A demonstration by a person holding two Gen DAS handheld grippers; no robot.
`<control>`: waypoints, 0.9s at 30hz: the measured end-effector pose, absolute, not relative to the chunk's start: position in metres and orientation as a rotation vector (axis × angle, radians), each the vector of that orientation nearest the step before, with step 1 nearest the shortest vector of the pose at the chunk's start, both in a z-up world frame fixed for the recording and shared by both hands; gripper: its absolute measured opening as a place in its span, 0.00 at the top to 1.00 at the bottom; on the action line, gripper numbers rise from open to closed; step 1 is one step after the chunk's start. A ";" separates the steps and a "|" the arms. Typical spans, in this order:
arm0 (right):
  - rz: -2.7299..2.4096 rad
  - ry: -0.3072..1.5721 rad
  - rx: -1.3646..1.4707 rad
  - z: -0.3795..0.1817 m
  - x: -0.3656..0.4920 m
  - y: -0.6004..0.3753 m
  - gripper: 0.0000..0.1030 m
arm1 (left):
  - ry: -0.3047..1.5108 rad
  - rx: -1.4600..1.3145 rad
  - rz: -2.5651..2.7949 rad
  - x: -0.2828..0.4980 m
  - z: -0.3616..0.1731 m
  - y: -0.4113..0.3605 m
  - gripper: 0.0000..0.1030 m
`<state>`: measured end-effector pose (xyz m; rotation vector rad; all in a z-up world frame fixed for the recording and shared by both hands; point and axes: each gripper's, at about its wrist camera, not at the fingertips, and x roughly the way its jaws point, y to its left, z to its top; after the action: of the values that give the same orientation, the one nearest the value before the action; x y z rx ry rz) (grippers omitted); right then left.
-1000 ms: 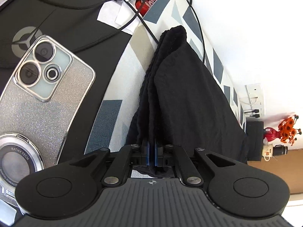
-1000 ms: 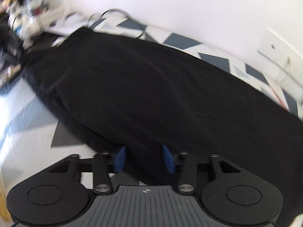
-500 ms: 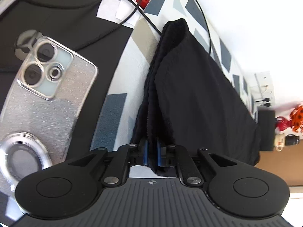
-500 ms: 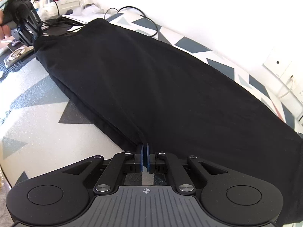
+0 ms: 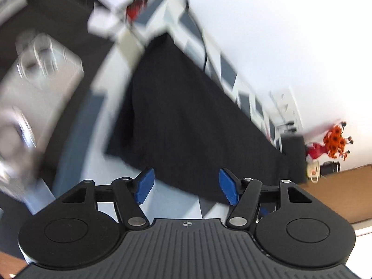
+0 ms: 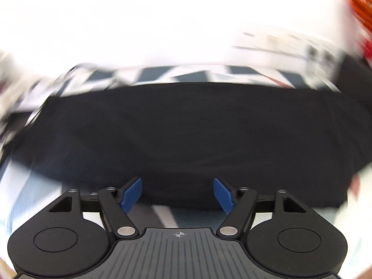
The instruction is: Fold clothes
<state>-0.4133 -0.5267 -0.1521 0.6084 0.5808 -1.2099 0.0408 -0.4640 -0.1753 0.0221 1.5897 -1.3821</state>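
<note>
Now both tongs stand wide and hold nothing, where half a second ago each was clamped on the cloth's edge. The left tongs (image 5: pixel 187 187) and right tongs (image 6: pixel 177 195) sit just back from one black garment (image 5: pixel 186 125), lying folded along the patterned table (image 5: pixel 162 203). One phone (image 5: pixel 39 86) lies blurred at left; bare table shows along the near edge.

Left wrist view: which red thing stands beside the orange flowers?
The red vase at the far right, touching the orange flowers; the other red object lies blurred at top.
</note>
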 end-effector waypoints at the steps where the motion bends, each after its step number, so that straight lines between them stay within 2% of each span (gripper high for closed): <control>1: -1.253 0.563 0.630 -0.155 -0.416 -0.528 0.33 | 1.623 0.017 -1.361 0.032 -0.184 -0.466 0.39; 5: -1.362 0.503 0.674 -0.164 -0.418 -0.534 0.30 | 1.706 -0.116 -1.216 0.018 -0.214 -0.461 0.39; 7: -1.389 0.489 0.662 -0.167 -0.412 -0.537 0.24 | 1.673 -0.173 -1.161 0.019 -0.217 -0.459 0.39; 10: -1.359 0.554 0.618 -0.175 -0.397 -0.538 0.23 | 1.588 -0.243 -1.093 0.023 -0.218 -0.456 0.39; 12: -1.303 0.665 0.559 -0.186 -0.381 -0.540 0.23 | 1.533 -0.280 -1.046 0.026 -0.218 -0.455 0.50; 13: -1.285 0.701 0.503 -0.189 -0.373 -0.535 0.23 | 1.517 -0.268 -1.019 0.027 -0.218 -0.457 0.70; 14: -1.277 0.715 0.435 -0.191 -0.367 -0.528 0.23 | 1.515 -0.259 -0.996 0.029 -0.220 -0.459 0.84; 16: -1.265 0.723 0.392 -0.191 -0.361 -0.521 0.23 | 1.520 -0.294 -0.979 0.031 -0.224 -0.458 0.88; 20: -1.260 0.705 0.399 -0.186 -0.363 -0.517 0.22 | 1.489 -0.295 -0.965 0.033 -0.220 -0.452 0.91; 24: -1.283 0.671 0.404 -0.179 -0.370 -0.516 0.11 | 1.467 -0.311 -0.936 0.034 -0.220 -0.450 0.92; 27: -1.361 0.629 0.410 -0.175 -0.384 -0.518 0.07 | 1.434 -0.314 -0.914 0.037 -0.217 -0.449 0.92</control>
<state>-0.3842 -0.5175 -0.1753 0.4102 0.6287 -1.3606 0.0373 -0.4493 -0.2166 -0.3140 1.4340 -0.9136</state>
